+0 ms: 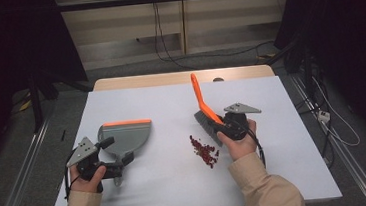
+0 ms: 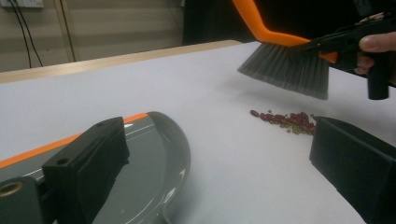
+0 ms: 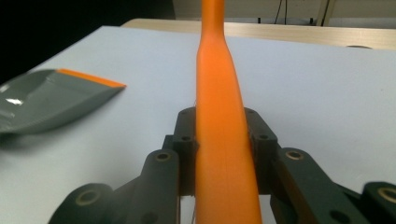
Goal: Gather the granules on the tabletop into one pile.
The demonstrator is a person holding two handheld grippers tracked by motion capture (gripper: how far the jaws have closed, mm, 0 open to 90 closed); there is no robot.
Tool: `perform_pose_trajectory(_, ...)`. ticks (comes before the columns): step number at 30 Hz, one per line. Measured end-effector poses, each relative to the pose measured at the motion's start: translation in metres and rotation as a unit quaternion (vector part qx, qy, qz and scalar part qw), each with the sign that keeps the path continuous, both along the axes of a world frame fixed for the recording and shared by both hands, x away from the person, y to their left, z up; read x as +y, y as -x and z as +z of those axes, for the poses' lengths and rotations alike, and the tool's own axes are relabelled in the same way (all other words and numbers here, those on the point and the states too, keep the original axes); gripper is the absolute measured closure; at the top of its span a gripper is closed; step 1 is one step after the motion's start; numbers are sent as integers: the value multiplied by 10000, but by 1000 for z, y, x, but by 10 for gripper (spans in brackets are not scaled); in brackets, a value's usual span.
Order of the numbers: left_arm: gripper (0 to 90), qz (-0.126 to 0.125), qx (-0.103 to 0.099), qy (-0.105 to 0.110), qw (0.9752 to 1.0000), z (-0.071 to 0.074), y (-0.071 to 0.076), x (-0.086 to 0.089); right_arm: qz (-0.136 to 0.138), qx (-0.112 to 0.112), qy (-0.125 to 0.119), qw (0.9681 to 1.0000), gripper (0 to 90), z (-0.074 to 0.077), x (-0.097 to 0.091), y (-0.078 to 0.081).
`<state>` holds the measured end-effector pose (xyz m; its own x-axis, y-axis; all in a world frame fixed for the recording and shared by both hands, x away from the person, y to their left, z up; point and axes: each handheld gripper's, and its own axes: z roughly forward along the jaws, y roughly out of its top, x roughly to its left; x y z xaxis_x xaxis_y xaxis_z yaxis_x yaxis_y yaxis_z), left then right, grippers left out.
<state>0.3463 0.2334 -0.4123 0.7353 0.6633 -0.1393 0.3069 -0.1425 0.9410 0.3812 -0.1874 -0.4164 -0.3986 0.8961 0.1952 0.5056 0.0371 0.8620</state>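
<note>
A grey dustpan (image 1: 126, 134) with an orange front lip lies flat on the white table (image 1: 179, 193), left of centre. My left gripper (image 1: 116, 151) rests at its near end, jaws wide apart; one jaw sits over the pan (image 2: 154, 154) and bare table shows between them. My right gripper (image 1: 218, 125) is shut on the orange handle (image 3: 219, 140) of a hand brush (image 1: 203, 112). The handle points away and up. Its grey bristles (image 2: 285, 70) hang just above the table, behind a small pile of red beans (image 1: 204, 151), also seen in the left gripper view (image 2: 287, 120).
The table's wooden far edge (image 1: 179, 77) runs along the back. Cables (image 1: 166, 54) trail across the floor beyond it, and dark frames stand at both sides. Bare tabletop lies to the right of the beans and along the front.
</note>
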Motion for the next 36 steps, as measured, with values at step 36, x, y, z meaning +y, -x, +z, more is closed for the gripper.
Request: perform_pose_trajectory(36, 42, -45, 44, -7, 10000, -2, 0, -4, 488, 597, 984, 9922, 694, 0, -9, -26)
